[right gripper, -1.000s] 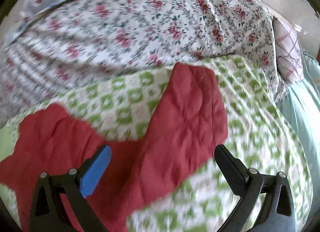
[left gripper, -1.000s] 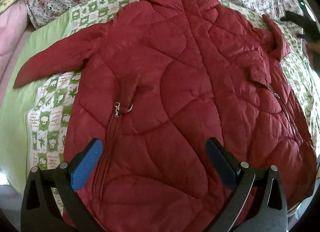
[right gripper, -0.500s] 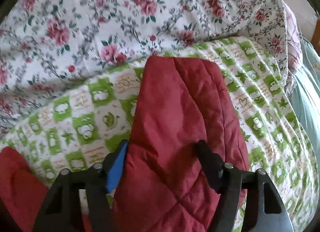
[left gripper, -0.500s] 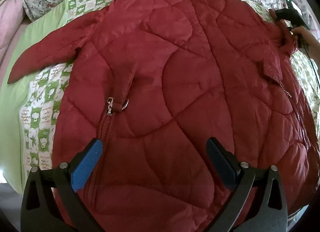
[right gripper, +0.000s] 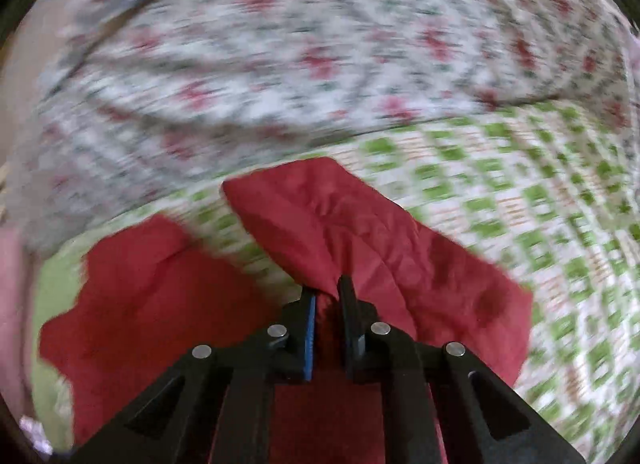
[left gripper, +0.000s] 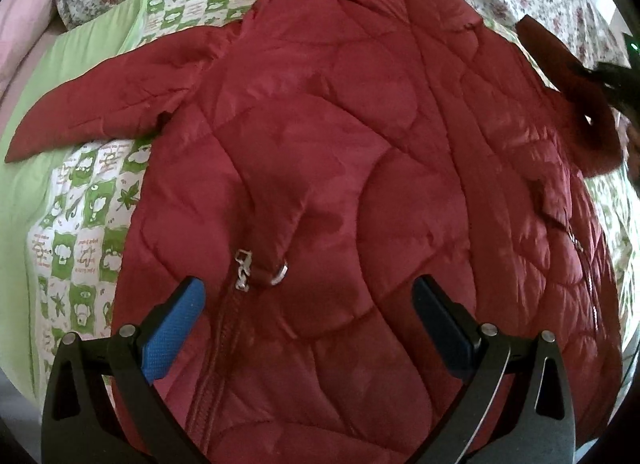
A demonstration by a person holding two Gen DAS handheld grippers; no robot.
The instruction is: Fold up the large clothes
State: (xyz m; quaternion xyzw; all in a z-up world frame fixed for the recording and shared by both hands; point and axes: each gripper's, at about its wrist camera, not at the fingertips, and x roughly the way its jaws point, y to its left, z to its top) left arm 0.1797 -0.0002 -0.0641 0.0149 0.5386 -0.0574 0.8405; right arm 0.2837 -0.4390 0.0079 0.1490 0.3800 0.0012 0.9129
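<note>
Item: red quilted jacket (left gripper: pixel 340 168), spread front-up on the green-checked quilt (left gripper: pixel 84 232), collar toward 12 o'clock, one sleeve trailing out to 9 o'clock in our left wrist view.

Right gripper (right gripper: pixel 327 300): jaws have just closed and now pinch the other sleeve (right gripper: pixel 360 232) near its cuff, at 2 o'clock in the left view.

Left gripper (left gripper: pixel 308 304): jaws spread wide, poised above the lower front beside the zipper pull (left gripper: pixel 243 270), gripping nothing.

Risks, as we judge them:
- The pinch takes only a small bunch of slick, puffy fabric; a quick pull could slide it free.
- With the body unpinned, dragging the sleeve across may shift the whole jacket and skew the fold.
- The padded sleeve may spring back open once released.
</note>
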